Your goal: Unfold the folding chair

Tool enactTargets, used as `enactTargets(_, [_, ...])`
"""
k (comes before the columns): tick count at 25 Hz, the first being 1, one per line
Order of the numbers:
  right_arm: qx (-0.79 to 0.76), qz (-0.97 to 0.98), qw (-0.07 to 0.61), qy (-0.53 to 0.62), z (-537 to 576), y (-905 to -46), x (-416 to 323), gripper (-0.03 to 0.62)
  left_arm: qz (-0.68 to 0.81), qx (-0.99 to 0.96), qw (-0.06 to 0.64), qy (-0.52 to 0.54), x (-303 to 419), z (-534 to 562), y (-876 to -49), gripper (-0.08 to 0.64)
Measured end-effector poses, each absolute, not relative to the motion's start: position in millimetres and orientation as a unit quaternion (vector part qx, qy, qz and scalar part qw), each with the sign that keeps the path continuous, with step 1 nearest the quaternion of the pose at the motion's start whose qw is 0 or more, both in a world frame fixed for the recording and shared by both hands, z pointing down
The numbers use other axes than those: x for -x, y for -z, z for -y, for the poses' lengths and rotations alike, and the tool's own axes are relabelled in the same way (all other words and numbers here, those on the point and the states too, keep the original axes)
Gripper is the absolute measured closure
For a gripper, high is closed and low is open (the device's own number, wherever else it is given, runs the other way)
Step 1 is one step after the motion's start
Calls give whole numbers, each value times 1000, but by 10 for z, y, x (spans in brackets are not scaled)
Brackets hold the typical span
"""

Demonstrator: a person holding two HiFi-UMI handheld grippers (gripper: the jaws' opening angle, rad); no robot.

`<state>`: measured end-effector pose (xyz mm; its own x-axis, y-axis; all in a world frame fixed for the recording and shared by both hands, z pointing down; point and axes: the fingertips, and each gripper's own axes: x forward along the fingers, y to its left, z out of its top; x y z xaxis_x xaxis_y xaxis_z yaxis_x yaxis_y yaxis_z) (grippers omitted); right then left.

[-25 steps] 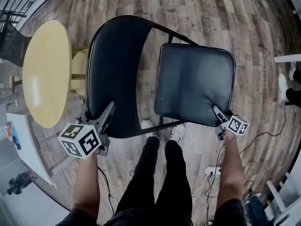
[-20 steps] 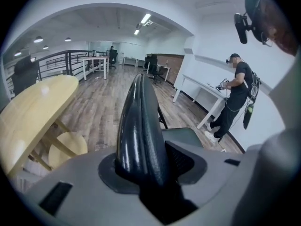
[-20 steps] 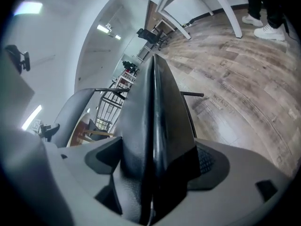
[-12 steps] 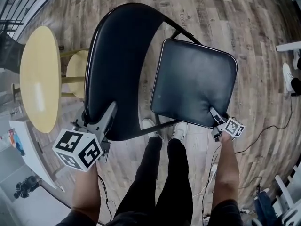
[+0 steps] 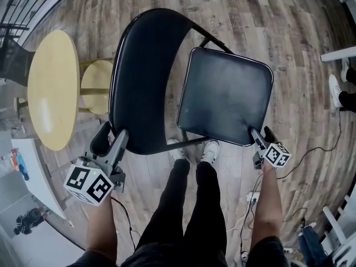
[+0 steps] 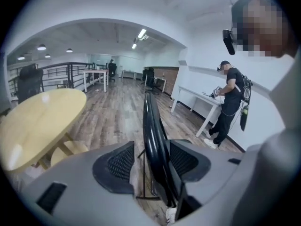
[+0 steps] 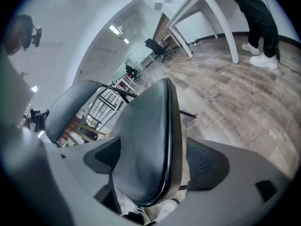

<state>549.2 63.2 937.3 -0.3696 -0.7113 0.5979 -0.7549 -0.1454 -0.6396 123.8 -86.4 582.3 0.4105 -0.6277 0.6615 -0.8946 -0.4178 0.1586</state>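
The black folding chair stands open in front of me in the head view, its rounded backrest [image 5: 142, 77] on the left and its padded seat [image 5: 225, 96] on the right. My left gripper [image 5: 110, 139] sits at the backrest's near edge. Its jaws are opening, and the thin backrest edge [image 6: 153, 135] runs between the pads with a gap on the left side. My right gripper [image 5: 261, 136] is at the seat's near right corner. That seat corner [image 7: 146, 145] lies between its spread jaws, and the pads stand off it.
A round yellow table [image 5: 50, 88] and a wooden stool [image 5: 95, 85] stand just left of the chair. My legs and white shoes [image 5: 208, 149] are under the seat. Cables [image 5: 311, 160] trail on the wood floor at right. Another person [image 6: 230, 102] stands at a white desk.
The left gripper has drawn back towards me and its jaws have spread off the backrest edge. The right gripper's jaws have widened, so a second finger now shows beside the seat corner.
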Motion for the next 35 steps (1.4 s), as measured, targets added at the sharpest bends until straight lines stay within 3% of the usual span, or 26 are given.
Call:
enactTargets(4, [-588, 678, 69, -436, -686, -8619, -5365, 166, 512, -796, 218, -239, -1047, 684, -5474, 342])
enactTargets(6, [-589, 696, 80, -402, -699, -8125, -5158, 172, 525, -798, 199, -220, -992, 606, -5291, 432])
enactTargets(7, [-594, 703, 84, -382, -710, -7862, -5050, 230, 528, -800, 191, -211, -979, 566, -5211, 487])
enactTargets(8, [-602, 706, 87, -362, -727, -7598, -4944, 346, 528, -803, 187, -204, -984, 520, -5140, 540])
enactTargets(10, [-617, 709, 83, -331, -791, -7116, -4727, 527, 518, -812, 185, -196, -1038, 408, -5036, 554])
enactTargets(12, [-625, 710, 72, -316, -900, -6731, -4513, 575, 507, -820, 182, -193, -1101, 291, -4960, 554])
enactTargets(18, [-658, 699, 65, -270, -1486, -5913, -3963, 577, 478, -842, 171, -181, -1134, -247, -4673, 554])
enactTargets(25, [-688, 696, 119, -167, -2386, -5130, -3415, 577, 437, -871, 166, -154, -956, -1208, -4319, 554])
enactTargets(35, [-696, 701, 107, -109, -3206, -4353, -2954, 577, 409, -883, 170, -157, -702, -2250, -4057, 554])
